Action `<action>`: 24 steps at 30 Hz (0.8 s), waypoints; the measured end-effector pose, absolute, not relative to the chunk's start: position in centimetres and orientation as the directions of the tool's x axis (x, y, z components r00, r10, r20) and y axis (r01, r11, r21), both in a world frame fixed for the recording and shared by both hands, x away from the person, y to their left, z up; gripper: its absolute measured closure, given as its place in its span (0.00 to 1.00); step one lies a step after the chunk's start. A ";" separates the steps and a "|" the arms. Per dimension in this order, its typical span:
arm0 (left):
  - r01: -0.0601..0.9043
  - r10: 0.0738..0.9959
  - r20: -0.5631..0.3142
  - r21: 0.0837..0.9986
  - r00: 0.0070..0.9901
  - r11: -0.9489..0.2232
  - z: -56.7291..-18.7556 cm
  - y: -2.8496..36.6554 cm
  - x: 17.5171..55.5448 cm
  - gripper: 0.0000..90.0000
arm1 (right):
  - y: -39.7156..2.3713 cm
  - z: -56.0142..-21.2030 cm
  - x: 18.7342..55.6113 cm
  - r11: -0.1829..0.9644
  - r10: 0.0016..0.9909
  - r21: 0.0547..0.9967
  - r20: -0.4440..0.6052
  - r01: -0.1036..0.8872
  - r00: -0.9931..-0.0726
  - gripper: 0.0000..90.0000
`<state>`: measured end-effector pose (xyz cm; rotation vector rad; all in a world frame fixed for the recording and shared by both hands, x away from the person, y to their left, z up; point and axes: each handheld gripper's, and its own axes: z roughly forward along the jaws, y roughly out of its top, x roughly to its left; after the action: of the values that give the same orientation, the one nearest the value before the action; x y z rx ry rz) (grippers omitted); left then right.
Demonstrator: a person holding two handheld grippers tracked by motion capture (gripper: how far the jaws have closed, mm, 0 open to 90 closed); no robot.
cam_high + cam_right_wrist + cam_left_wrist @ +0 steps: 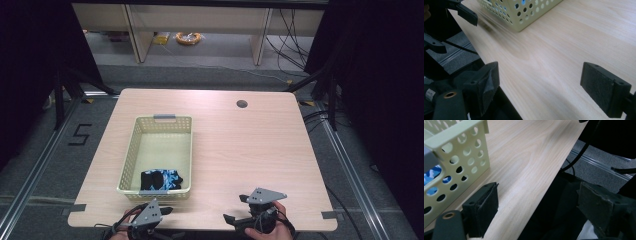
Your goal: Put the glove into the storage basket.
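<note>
The left hand-held gripper [159,212] stood with its jaws wide apart and nothing between them, just beside the near wall of the basket [131,155] at the front edge of the tabletop [250,150]. The right hand-held gripper [235,209] was likewise spread and empty, further along that front edge and well apart from the basket.

The black-and-blue patterned cloth item [161,179] lay bunched inside the basket against its near wall, showing blue through the wall's holes in the left gripper view [434,173]. Its position suggested a deposit already made, with both tools released and held clear so as not to disturb it.

Beyond the basket, a round cable hole [242,104] sat near the far edge. A yellow coil [188,37] lay on the floor [210,55] past that.
</note>
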<state>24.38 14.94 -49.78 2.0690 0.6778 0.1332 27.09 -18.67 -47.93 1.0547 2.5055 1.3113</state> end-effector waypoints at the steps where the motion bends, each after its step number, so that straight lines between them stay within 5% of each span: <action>1: 0.394 0.502 -0.142 0.806 0.853 -0.442 -49.8 15.1 24.5 0.18 | -18.8 -48.0 26.9 0.382 0.645 0.761 0.187 0.524 -0.741 0.19; 24: 0.412 0.508 -0.135 0.770 0.851 -0.486 -50.5 15.0 24.2 0.18 | -20.5 -49.4 23.1 0.422 0.681 0.718 0.151 0.553 -0.716 0.18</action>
<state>24.19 15.04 -50.49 2.1459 0.6670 0.1384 23.10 -20.51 -49.41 1.0986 2.5073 1.1715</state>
